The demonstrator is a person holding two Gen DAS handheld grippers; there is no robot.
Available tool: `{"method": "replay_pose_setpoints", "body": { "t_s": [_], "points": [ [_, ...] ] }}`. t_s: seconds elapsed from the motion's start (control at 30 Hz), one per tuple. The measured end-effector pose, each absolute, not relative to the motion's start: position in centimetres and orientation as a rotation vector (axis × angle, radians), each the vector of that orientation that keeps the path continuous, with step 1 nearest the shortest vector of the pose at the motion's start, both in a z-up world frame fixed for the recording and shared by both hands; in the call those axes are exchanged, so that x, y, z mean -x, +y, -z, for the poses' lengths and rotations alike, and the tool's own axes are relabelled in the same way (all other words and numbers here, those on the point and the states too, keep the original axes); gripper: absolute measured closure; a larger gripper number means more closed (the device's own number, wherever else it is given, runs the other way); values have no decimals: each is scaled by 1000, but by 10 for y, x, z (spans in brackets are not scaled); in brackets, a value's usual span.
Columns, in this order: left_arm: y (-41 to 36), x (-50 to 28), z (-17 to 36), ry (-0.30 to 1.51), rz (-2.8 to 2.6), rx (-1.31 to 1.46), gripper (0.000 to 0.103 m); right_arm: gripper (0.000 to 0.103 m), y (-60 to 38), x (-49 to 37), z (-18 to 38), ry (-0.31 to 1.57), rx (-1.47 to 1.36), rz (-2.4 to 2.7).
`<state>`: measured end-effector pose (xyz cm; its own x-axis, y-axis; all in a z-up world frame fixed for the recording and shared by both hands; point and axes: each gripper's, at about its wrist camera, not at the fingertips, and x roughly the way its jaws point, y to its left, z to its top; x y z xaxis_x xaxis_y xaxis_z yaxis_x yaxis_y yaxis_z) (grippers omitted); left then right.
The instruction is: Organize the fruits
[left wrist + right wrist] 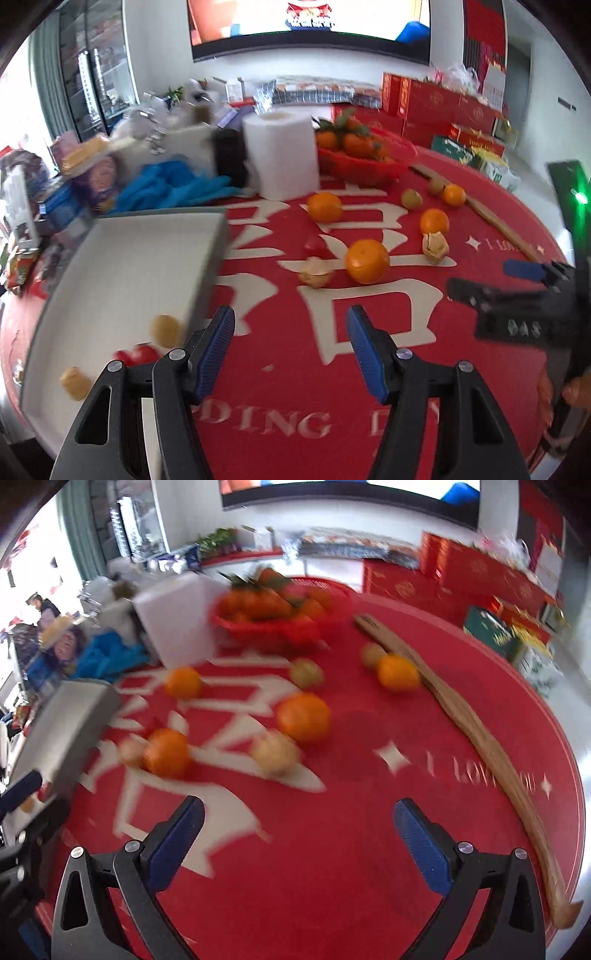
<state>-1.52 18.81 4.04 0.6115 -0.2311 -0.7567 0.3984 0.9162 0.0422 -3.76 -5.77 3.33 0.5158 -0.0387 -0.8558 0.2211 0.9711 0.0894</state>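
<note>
left gripper: black two-finger tool with blue ribbed pads, jaws apart, nothing between them, over the red cloth just right of the tray
right gripper: same make, jaws spread wide, empty, over bare cloth; also seen at the right edge of the left wrist view
table cover: round red cloth with large white Chinese characters; readable bits "DING D" near edge, "I LOV" at right, white star marks
tray: shallow white rectangular box with grey rim, left side; holds 4 blurred small fruits, 2 yellow, 2 red, in the near corner
loose oranges: 4 round orange ones on the cloth, mid table
husked yellow fruits: 2, papery tan, touching or just beside oranges
small green-brown fruits: 2, farther back
small red fruit: 1, near the tray
wooden stick: 1, long, curved, right side
paper roll: 1 white, upright, behind the fruit
red plastic basket: 1, piled with leafy oranges, count unclear
red gift boxes: far, print unreadable
wall screen: caption blurred
</note>
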Motion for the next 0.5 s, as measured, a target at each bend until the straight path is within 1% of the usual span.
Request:
{"method": "replay_pose_setpoints", "body": {
  "t_s": [0.17,0.4,0.43,0.5],
  "points": [
    [164,-7,-18,893,335,-242,36,0,-61,38,-22,1016,-211,139],
    [152,-32,-7,906,306,-222,37,1,-50,11,-17,974,-168,114],
    [151,-35,-6,903,308,-211,36,3,-50,8,-17,967,-167,114],
    [151,-41,-5,906,307,-185,37,16,-50,1,-19,957,-169,119]
  ]
}}
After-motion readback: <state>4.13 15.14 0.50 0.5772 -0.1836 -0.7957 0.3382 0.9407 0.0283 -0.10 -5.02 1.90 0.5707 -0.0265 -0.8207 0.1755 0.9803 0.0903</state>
